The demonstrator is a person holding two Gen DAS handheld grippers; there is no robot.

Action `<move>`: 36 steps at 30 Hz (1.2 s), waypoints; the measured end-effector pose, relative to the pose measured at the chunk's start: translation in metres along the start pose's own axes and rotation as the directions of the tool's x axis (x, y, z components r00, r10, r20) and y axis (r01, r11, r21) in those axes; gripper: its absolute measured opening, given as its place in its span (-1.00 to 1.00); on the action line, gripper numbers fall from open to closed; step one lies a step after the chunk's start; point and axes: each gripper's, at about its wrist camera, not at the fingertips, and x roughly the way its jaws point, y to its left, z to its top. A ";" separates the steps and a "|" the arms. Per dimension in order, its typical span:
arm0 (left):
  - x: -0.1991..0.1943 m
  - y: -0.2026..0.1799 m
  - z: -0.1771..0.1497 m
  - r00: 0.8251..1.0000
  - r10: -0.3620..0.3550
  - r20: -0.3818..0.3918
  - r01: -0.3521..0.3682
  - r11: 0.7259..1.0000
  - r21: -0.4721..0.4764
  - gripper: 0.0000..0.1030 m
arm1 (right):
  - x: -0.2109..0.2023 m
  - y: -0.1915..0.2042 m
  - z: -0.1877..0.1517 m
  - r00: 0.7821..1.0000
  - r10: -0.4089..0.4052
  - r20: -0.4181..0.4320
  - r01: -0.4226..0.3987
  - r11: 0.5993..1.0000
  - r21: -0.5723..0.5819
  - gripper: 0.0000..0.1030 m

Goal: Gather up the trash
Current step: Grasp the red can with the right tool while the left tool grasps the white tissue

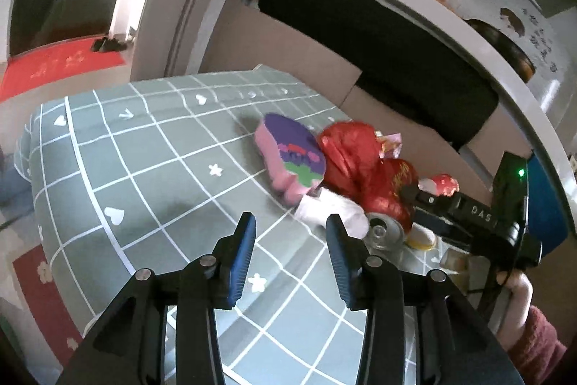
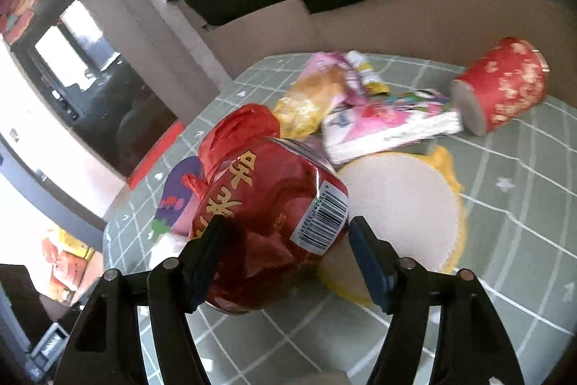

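A pile of trash lies on the green grid tablecloth (image 1: 151,147). In the right wrist view my right gripper (image 2: 283,251) is open, its jaws on either side of a red foil wrapper (image 2: 267,204) with gold letters and a barcode; whether they touch it I cannot tell. Behind it lie a yellow snack bag (image 2: 306,103), a pink and white carton (image 2: 389,121) and a red paper cup (image 2: 505,85) on its side. A yellow-rimmed round lid (image 2: 400,211) lies to the right. My left gripper (image 1: 290,233) is open and empty, left of the red wrapper (image 1: 360,161).
A purple and pink foam piece (image 1: 288,150) and white crumpled paper (image 1: 331,210) lie beside the pile. Brown cardboard (image 1: 288,38) stands behind the table under a grey shelf. A red mat (image 1: 61,64) lies on the floor far left.
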 end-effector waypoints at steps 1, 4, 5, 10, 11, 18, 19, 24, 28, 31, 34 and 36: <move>0.001 0.001 -0.001 1.000 0.002 -0.005 -0.002 1.000 -0.001 -0.19 | 0.004 0.002 0.001 1.000 0.018 -0.009 -0.018 1.000 -0.007 0.30; 0.004 0.000 -0.002 1.000 0.008 -0.016 -0.008 1.000 0.003 -0.19 | 0.018 0.007 0.005 0.997 0.071 -0.036 -0.071 0.997 -0.016 0.31; 0.004 0.000 -0.003 1.000 0.010 -0.018 -0.010 1.000 0.006 -0.19 | 0.024 0.007 0.007 0.995 0.092 -0.050 -0.092 0.996 -0.010 0.32; 0.008 -0.006 0.000 0.999 0.009 -0.034 -0.008 1.000 0.028 -0.19 | 0.038 0.009 0.008 0.979 0.163 -0.122 -0.162 0.987 0.023 0.33; 0.009 -0.007 0.001 0.999 0.010 -0.037 -0.008 0.999 0.031 -0.19 | 0.036 0.011 0.007 0.983 0.145 -0.116 -0.145 0.989 0.007 0.33; -0.003 -0.004 0.002 1.000 0.029 0.005 -0.029 0.999 0.016 -0.19 | 0.022 0.035 -0.003 0.989 0.092 -0.114 -0.100 0.993 -0.068 0.33; -0.005 -0.002 0.001 1.000 0.031 0.005 -0.031 0.999 0.009 -0.19 | 0.026 0.035 -0.003 0.987 0.098 -0.128 -0.106 0.993 -0.057 0.33; -0.010 0.013 0.000 0.999 0.048 0.003 -0.048 0.999 -0.026 -0.19 | 0.044 0.033 -0.008 0.986 0.113 -0.123 -0.114 0.993 -0.002 0.43; -0.013 0.025 -0.001 0.999 0.042 0.013 -0.041 0.997 -0.072 -0.19 | 0.052 0.043 -0.005 0.985 0.093 -0.147 -0.098 0.995 -0.024 0.46; -0.012 0.029 -0.002 0.999 0.044 0.010 -0.043 0.996 -0.079 -0.18 | 0.059 0.060 -0.005 0.981 0.081 -0.178 -0.103 0.988 -0.119 0.39; -0.009 0.028 -0.004 0.999 0.041 -0.002 -0.041 0.996 -0.073 -0.18 | 0.054 0.061 -0.005 0.982 0.085 -0.168 -0.108 0.985 -0.133 0.04; -0.005 0.026 -0.004 0.999 0.034 -0.015 -0.035 0.997 -0.063 -0.18 | 0.044 0.056 -0.005 0.983 0.072 -0.167 -0.096 0.986 -0.135 0.02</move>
